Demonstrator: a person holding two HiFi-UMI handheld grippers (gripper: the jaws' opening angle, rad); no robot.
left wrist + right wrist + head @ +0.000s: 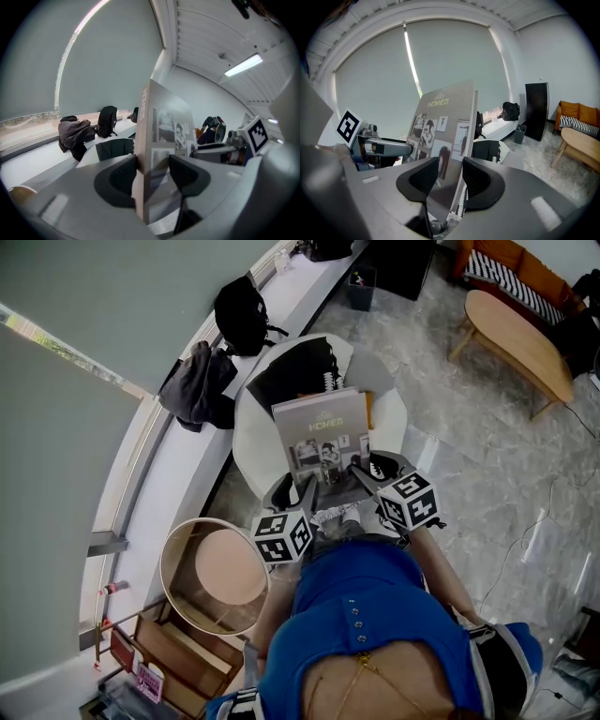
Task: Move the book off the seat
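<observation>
Grey hardcover photo book (321,432) is clamped by left gripper (307,494) and right gripper (362,469), apparently lifted above the round white seat (246,439); setting it down elsewhere remains.

Person is wearing a bright blue top (375,582) with round studs (355,612) down the front, plus a thin gold-coloured chain (359,664). The left grey plastic gripper (306,491) and right grey plastic gripper (360,469) are each carrying black jaw pads (117,180) and a white cube with black square markers (281,537).
</observation>
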